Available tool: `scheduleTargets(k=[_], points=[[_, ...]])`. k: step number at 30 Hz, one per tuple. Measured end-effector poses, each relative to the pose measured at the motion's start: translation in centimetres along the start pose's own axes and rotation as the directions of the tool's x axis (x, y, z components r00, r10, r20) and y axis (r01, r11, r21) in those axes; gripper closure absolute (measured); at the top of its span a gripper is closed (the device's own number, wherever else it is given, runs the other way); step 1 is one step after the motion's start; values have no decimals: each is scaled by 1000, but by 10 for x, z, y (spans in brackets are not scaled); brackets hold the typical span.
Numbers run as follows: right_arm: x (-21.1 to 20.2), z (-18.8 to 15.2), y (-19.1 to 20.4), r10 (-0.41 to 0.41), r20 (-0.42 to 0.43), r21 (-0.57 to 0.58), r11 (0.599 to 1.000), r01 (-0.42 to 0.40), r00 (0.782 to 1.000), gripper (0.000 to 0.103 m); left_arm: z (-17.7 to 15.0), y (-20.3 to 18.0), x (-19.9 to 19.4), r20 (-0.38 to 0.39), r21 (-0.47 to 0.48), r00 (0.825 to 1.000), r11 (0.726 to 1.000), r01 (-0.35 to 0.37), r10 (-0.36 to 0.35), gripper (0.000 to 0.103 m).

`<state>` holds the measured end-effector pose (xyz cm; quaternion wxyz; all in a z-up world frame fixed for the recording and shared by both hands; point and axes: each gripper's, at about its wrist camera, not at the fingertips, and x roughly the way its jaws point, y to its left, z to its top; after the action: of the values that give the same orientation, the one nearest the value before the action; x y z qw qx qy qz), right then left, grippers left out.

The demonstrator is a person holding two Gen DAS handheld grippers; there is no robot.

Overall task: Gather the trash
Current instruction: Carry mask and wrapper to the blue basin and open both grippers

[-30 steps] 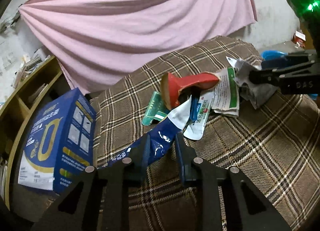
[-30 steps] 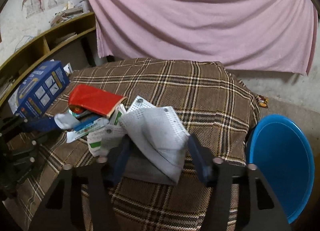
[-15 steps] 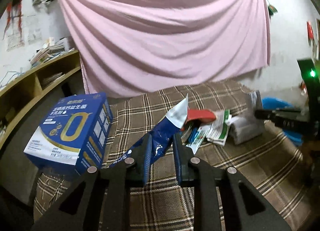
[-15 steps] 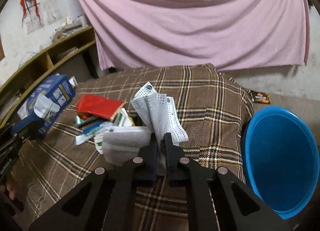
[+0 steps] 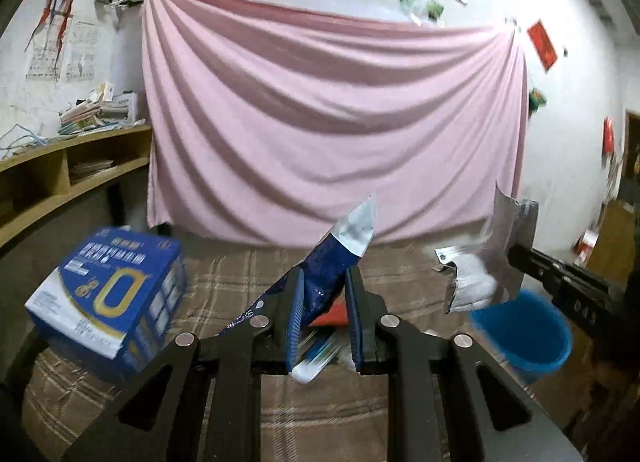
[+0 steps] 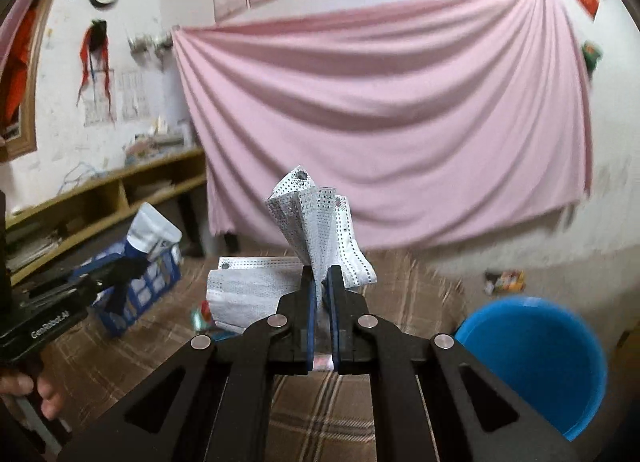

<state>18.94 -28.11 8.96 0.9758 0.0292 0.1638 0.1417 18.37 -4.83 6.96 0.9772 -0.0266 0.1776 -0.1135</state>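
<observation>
The left gripper (image 5: 323, 294) is closed most of the way on a crumpled blue foil wrapper with a silver torn end (image 5: 340, 250). The wrapper is pinched between the two blue-padded fingers (image 5: 297, 310) and rises past the fingertips, its silver tip leaning up and to the right, clear of the brown plaid cloth on the worktop (image 5: 224, 282). A blue tail of the wrapper trails down to the left of the fingers.

The right gripper (image 6: 319, 282) is clamped tight on a sheet of grey-white paper with printed dots (image 6: 316, 218). The sheet is squeezed between the pads into upright folds that fan out above the fingertips, and another flap of it hangs to the left of the gripper, above the plaid cloth.

A round blue plastic bin (image 6: 532, 362) stands on the floor to the right of the worktop, below and to the right of the right gripper; the held paper is not over it. In the left wrist view the same bin sits under the paper, well to the right of the blue wrapper.

A blue and white cardboard box (image 5: 108, 298) lies on the worktop left of the left gripper. A red flat packet (image 5: 332, 314) and other blurred litter lie on the cloth just behind the left gripper's fingers. A pink draped sheet (image 5: 332, 126) covers the wall beyond the worktop.
</observation>
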Motion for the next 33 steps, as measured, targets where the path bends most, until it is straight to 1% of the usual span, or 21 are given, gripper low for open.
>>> scheduleTargets(k=[2,4,7,10,12,16,19,24,29,33], points=[[-12,11,0,-30,60,-23,999,32,998,99,11,-9,-5,44,-11,999,1000,18,-18,86],[-19,20,-1,-60,97,-42,997,64,993,99,25,-23,-8,87,-18,995,999,50,-48,86],[-28,31,-7,-127,154,-68,988,139,980,99,43,-46,-10,136,-15,987,996,87,-84,86],[-35,38,-18,-196,191,-74,974,213,962,99,61,-69,-8,177,-11,976,992,129,-125,86],[-37,41,-29,-228,203,-63,968,245,952,99,71,-85,-4,194,-3,970,988,152,-148,86],[-44,40,-63,-296,208,-29,951,309,932,99,82,-118,16,205,10,957,978,207,-205,86],[-47,32,-88,-339,191,-7,938,347,921,99,82,-143,33,188,19,951,969,247,-246,86],[-48,13,-125,-392,134,34,920,391,910,99,70,-175,67,116,19,942,949,314,-314,86],[-44,-14,-161,-438,38,64,898,435,898,99,52,-201,98,13,11,933,933,359,-360,86],[-38,-33,-181,-453,-44,90,886,455,891,99,39,-213,120,-82,3,928,931,364,-362,86]])
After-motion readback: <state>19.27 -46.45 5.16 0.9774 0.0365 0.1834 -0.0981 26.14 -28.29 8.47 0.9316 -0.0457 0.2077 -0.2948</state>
